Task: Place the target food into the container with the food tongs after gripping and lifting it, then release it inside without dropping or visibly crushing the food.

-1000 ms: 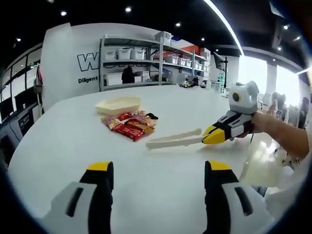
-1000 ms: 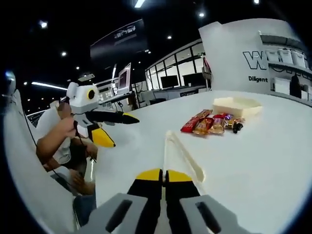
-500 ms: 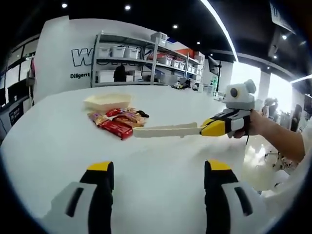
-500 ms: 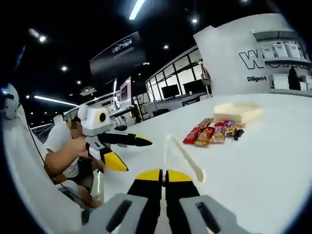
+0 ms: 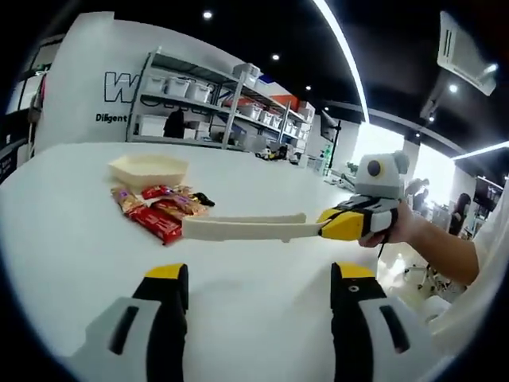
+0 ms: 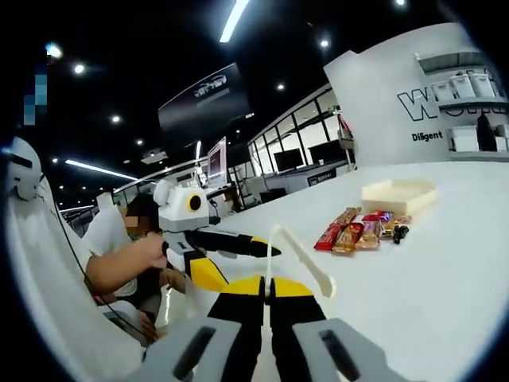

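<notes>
The right gripper [image 6: 267, 288] clenched cream food tongs [image 5: 242, 229] above the white table [image 5: 71, 239]; the left gripper [image 5: 258, 274] stood released.

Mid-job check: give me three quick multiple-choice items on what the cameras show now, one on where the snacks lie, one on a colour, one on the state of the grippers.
1. The snack packets lie
A. inside the container
B. on the table beside the container
C. between the tongs' arms

2. The container is
A. red
B. black
C. cream

3. The right gripper is
A. shut on the tongs
B. open above the table
C. shut on a snack packet

Answers:
1 B: the packets rest on the white table, next to the container, which looks empty.
2 C: its walls are pale cream, like the tongs.
3 A: its yellow tips clamp the tongs' handle end; the left gripper is open.
</notes>
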